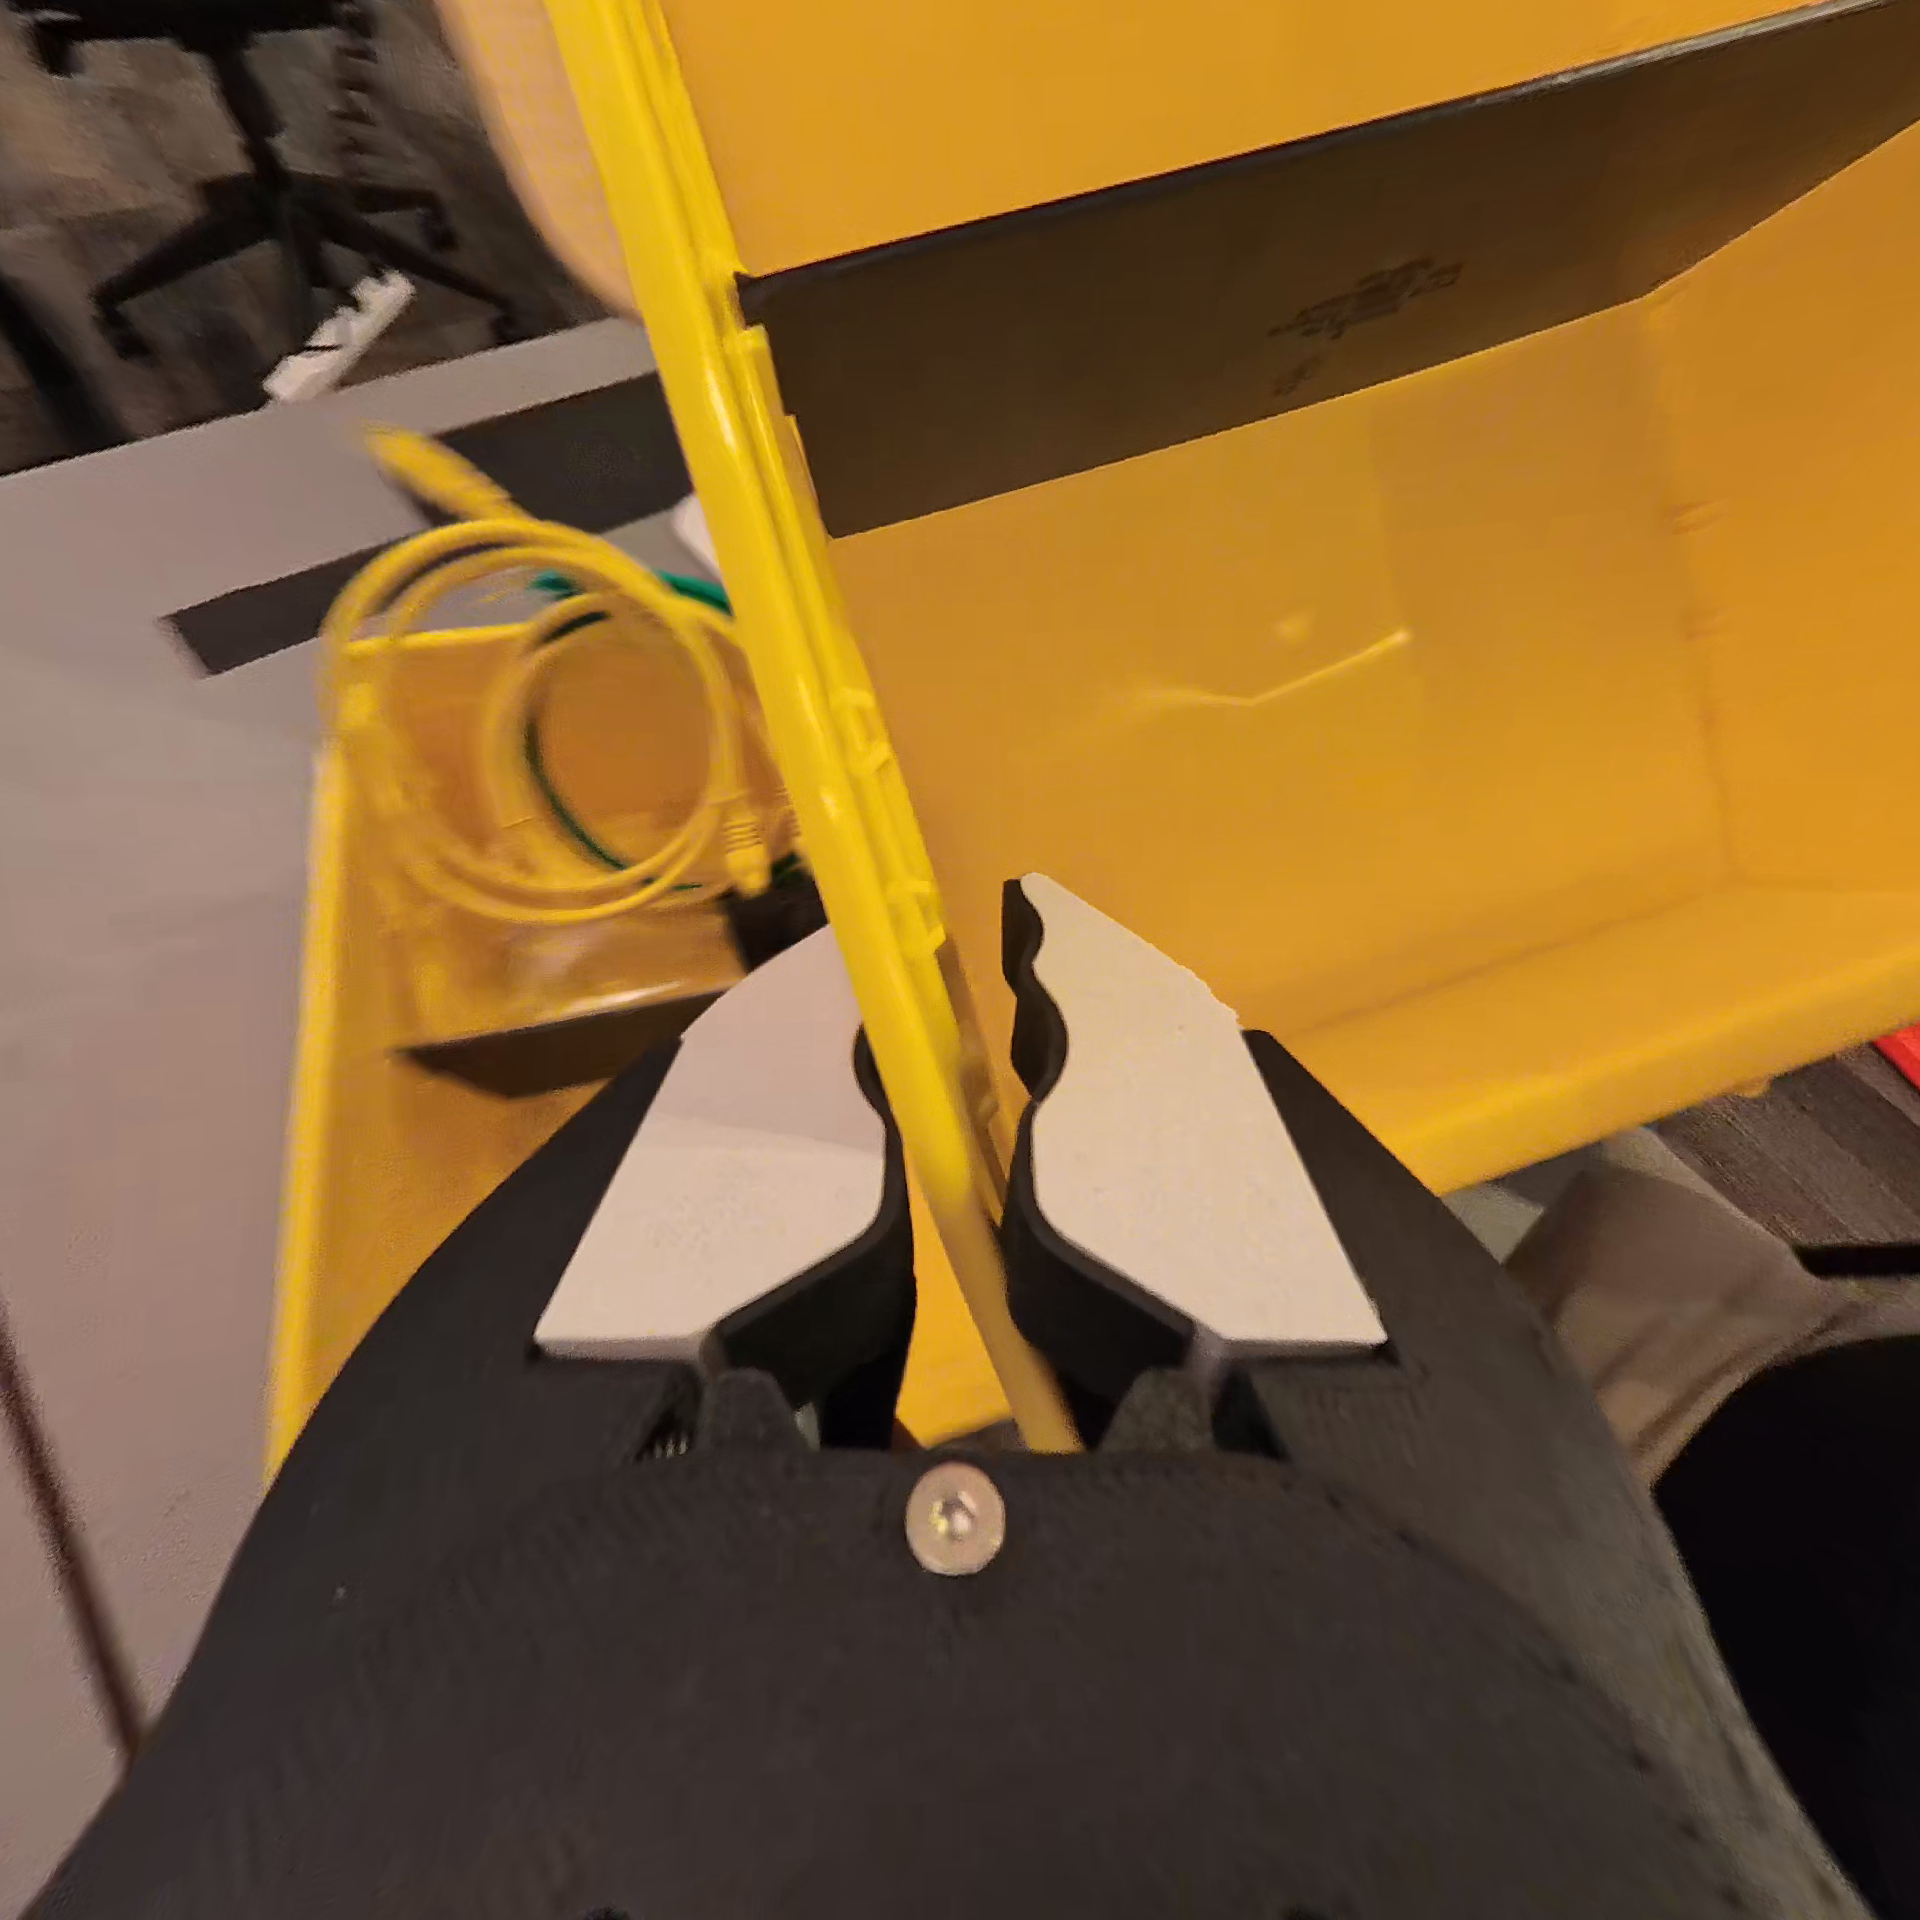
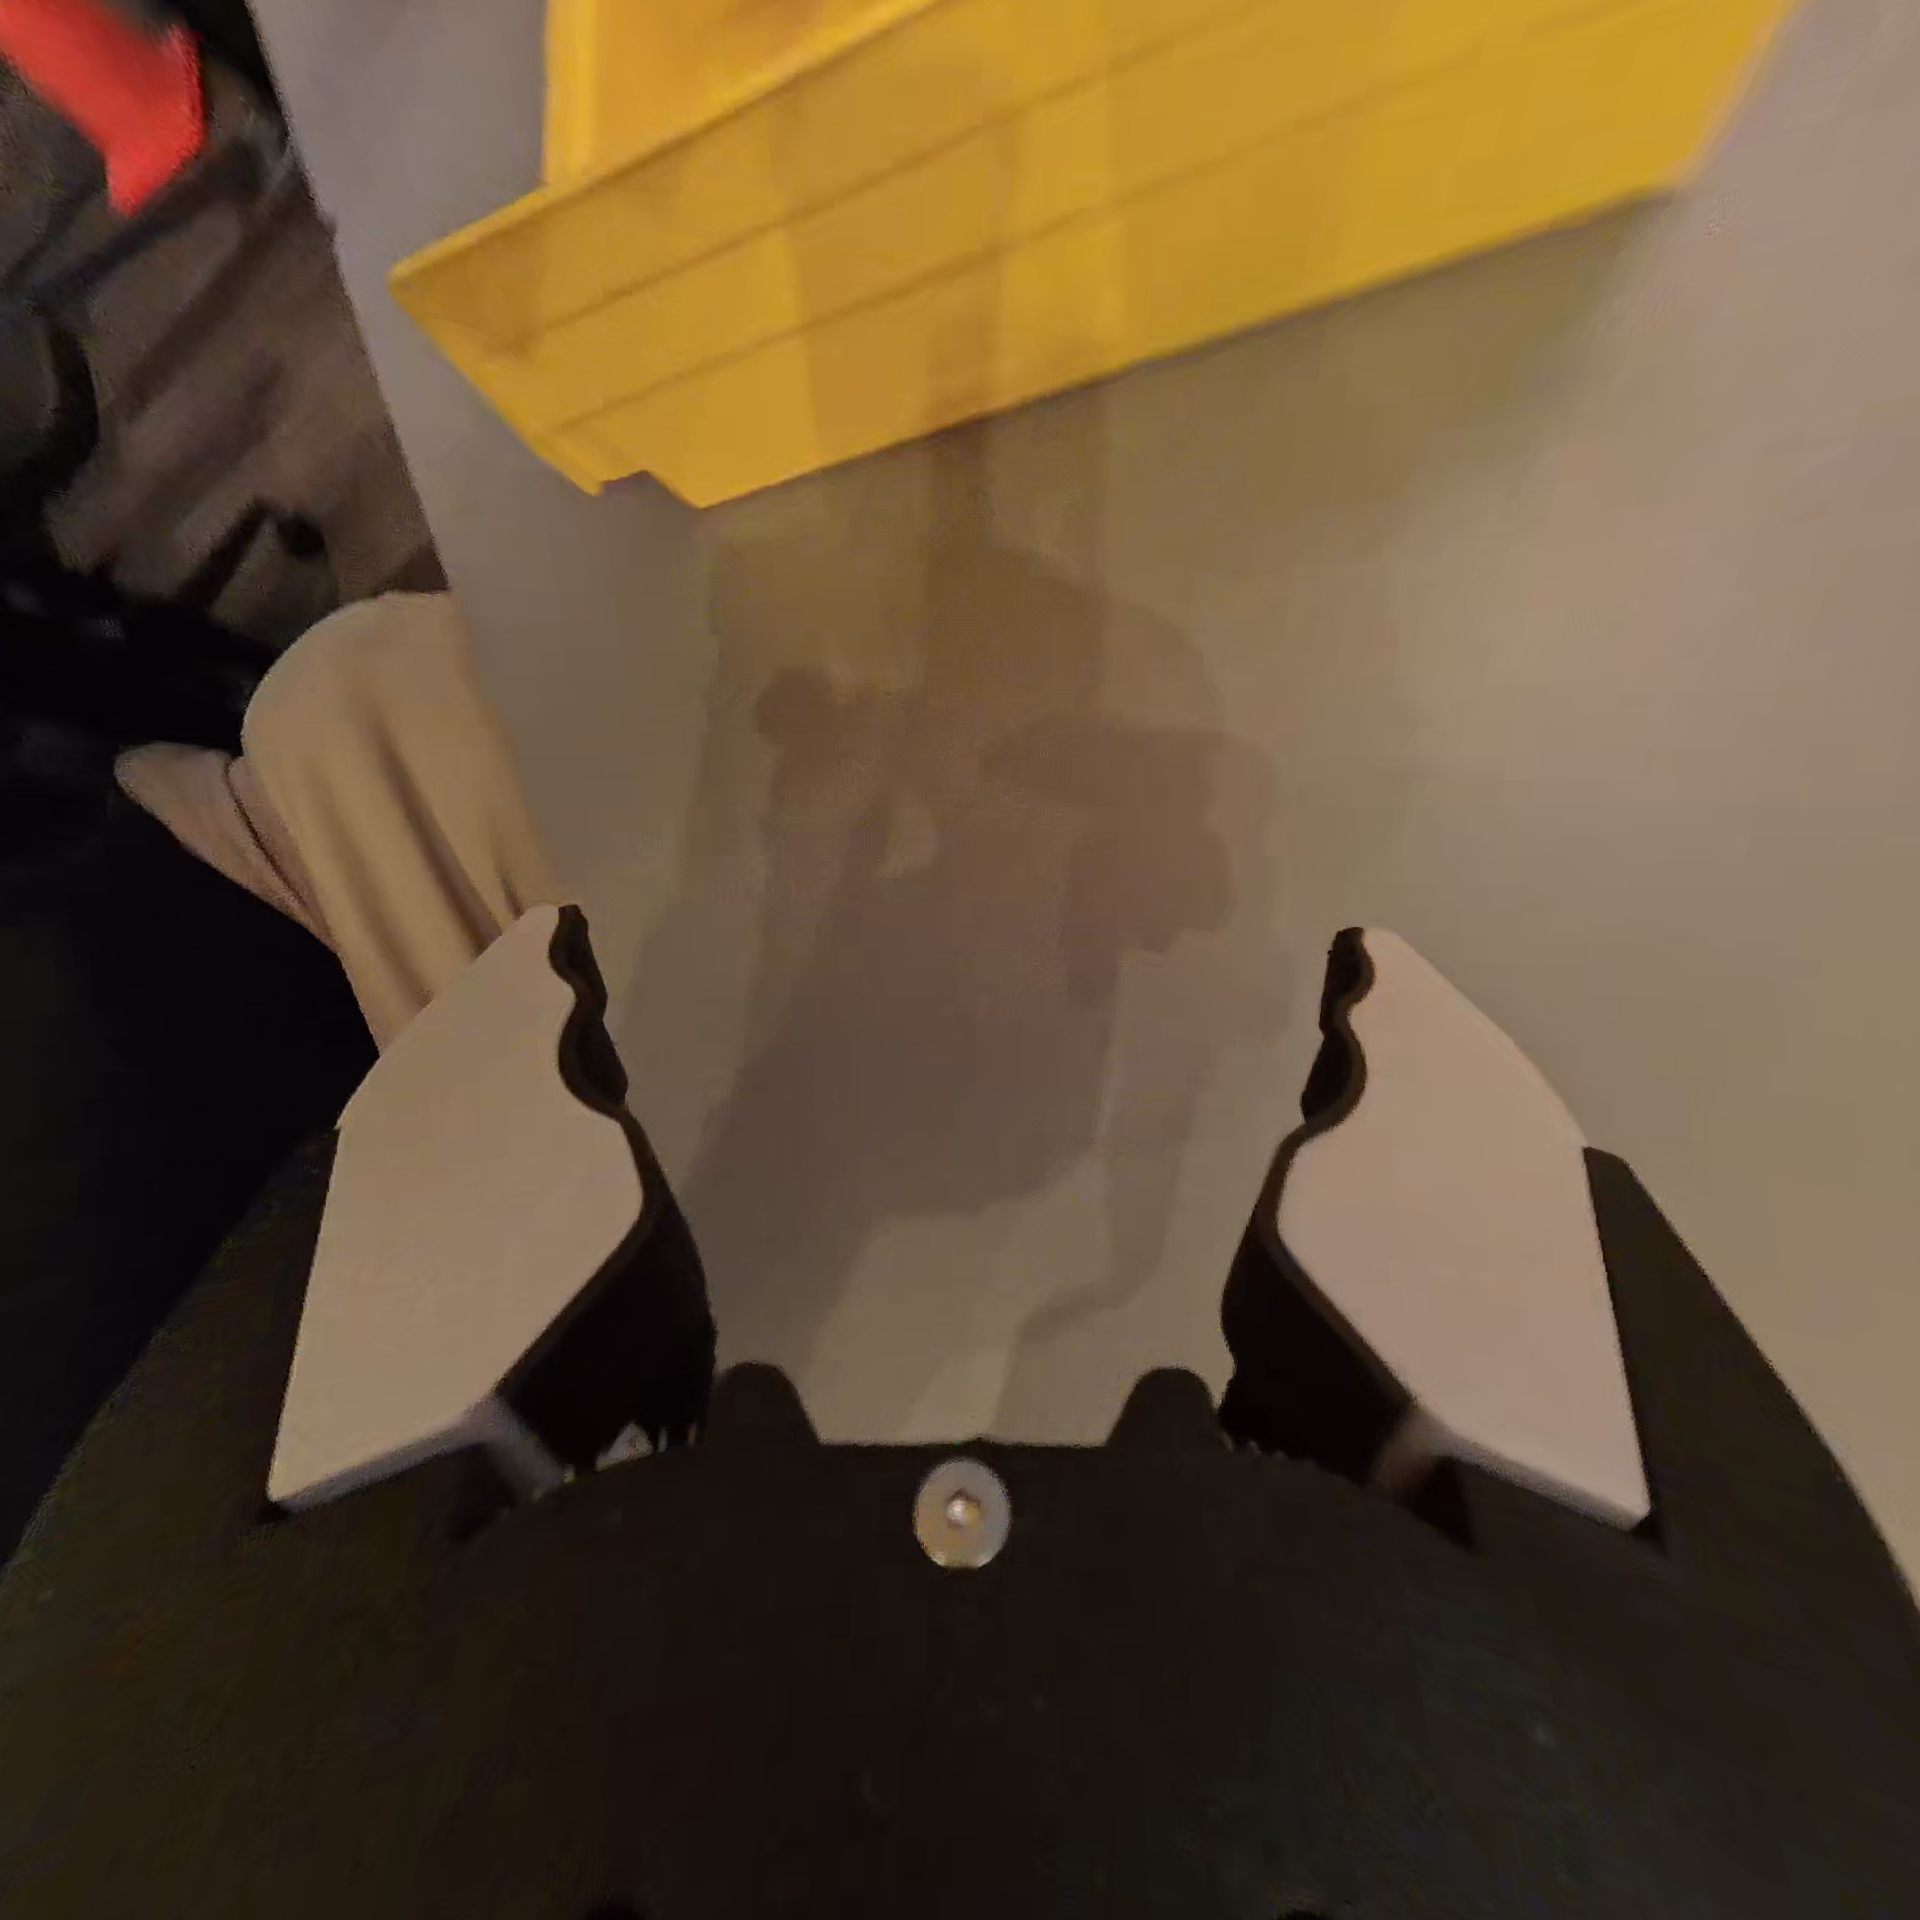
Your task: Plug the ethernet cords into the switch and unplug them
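My left gripper (image 1: 935, 945) is shut on the side wall of a yellow plastic bin (image 1: 1351, 779), gripping its rim (image 1: 831, 790). The bin looks tilted and has a black divider (image 1: 1247, 343) across it. Left of it, a second yellow bin (image 1: 436, 935) holds coiled yellow ethernet cords (image 1: 520, 727) and a green cord (image 1: 566, 810). A small dark object (image 1: 774, 920) sits under the cords; I cannot tell what it is. My right gripper (image 2: 961, 935) is open and empty over the grey table (image 2: 1558, 727). The yellow bin's outside (image 2: 935, 260) shows ahead of it.
Black tape strips (image 1: 270, 623) lie on the grey table (image 1: 135, 831). An office chair base (image 1: 270, 229) stands beyond the table's far edge. Beige cloth (image 2: 384, 810) and a red object (image 2: 125, 114) are at the right gripper's left. Both views are blurred. Left tips to right tips: about 25 centimeters.
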`<state>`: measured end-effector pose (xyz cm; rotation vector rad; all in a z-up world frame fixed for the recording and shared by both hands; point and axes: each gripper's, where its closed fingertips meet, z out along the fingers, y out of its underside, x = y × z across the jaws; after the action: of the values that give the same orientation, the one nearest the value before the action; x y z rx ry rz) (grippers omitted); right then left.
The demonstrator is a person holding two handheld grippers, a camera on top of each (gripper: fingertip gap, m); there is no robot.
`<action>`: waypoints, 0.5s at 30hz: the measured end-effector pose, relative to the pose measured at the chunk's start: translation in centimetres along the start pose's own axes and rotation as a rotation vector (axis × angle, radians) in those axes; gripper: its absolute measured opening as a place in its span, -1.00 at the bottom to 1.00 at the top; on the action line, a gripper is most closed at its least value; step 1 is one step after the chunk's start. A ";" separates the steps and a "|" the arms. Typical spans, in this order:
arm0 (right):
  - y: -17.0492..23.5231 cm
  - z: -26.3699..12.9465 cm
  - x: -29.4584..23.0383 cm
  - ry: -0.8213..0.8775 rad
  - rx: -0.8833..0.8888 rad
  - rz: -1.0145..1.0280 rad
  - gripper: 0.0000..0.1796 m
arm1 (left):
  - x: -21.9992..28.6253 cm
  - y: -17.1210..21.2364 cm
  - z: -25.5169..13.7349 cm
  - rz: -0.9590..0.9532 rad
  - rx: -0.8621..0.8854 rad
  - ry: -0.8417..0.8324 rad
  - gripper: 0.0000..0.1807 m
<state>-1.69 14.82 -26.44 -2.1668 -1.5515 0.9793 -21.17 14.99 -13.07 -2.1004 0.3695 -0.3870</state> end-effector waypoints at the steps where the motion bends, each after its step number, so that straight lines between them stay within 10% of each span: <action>1: 1.0 -2.5 1.3 0.027 0.044 0.052 0.41 | 1.7 -0.3 1.6 0.013 -0.012 0.034 -0.84; 10: 12.2 -24.7 7.4 0.427 0.539 0.391 0.27 | 16.4 0.8 17.0 0.182 -0.227 0.275 -0.82; 15: 14.8 -24.3 3.8 0.387 0.576 0.409 0.43 | 19.9 3.6 24.1 0.209 -0.334 0.269 -0.80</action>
<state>25.99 16.20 -19.06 -2.0991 -0.5683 0.9002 6.36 23.29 -25.89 -2.3065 0.8542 -0.5129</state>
